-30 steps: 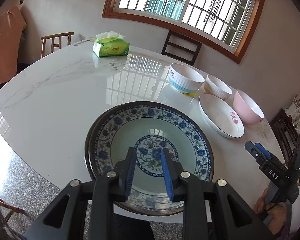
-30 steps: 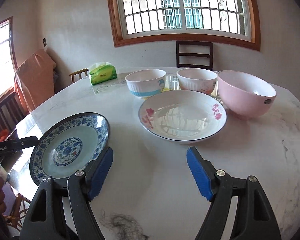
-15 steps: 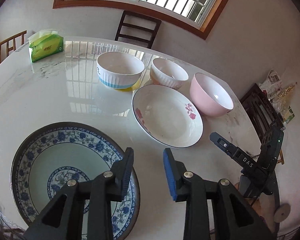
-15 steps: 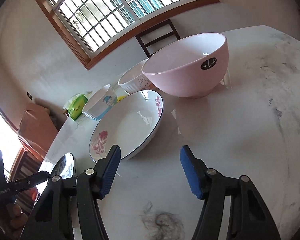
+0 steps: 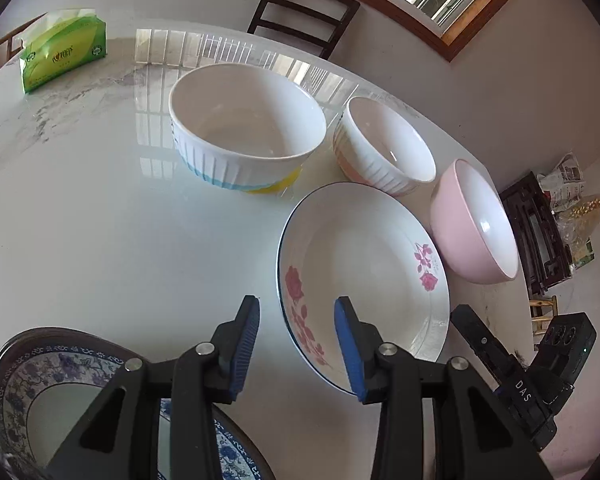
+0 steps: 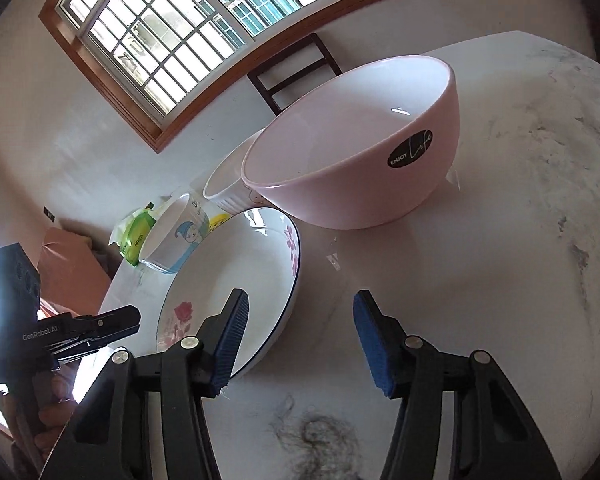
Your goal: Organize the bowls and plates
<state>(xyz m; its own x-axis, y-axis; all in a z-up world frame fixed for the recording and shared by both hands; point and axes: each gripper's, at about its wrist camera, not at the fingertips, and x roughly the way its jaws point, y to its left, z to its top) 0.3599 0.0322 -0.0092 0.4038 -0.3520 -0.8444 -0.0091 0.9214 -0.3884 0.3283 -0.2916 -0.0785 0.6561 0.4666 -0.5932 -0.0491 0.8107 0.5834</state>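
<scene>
My left gripper (image 5: 296, 332) is open and empty, its jaws on either side of the near rim of the white rose plate (image 5: 364, 264). The blue patterned plate (image 5: 28, 376) lies at the lower left, beside the gripper. A white bowl with blue and yellow base (image 5: 248, 128), a ribbed white bowl (image 5: 384, 144) and a pink bowl (image 5: 476, 220) stand behind the rose plate. My right gripper (image 6: 300, 332) is open and empty, over the right edge of the rose plate (image 6: 236, 280), with the pink bowl (image 6: 356, 152) just beyond it.
A green tissue pack (image 5: 60, 52) lies at the far left of the round marble table (image 5: 100, 220). A dark chair (image 5: 300, 12) stands behind the table under the window. A tuft of hair (image 6: 316, 440) lies on the table below the right gripper.
My left gripper has moved right, off the blue patterned plate, to the rose plate's near rim. My right gripper has moved closer to the rose plate and the pink bowl.
</scene>
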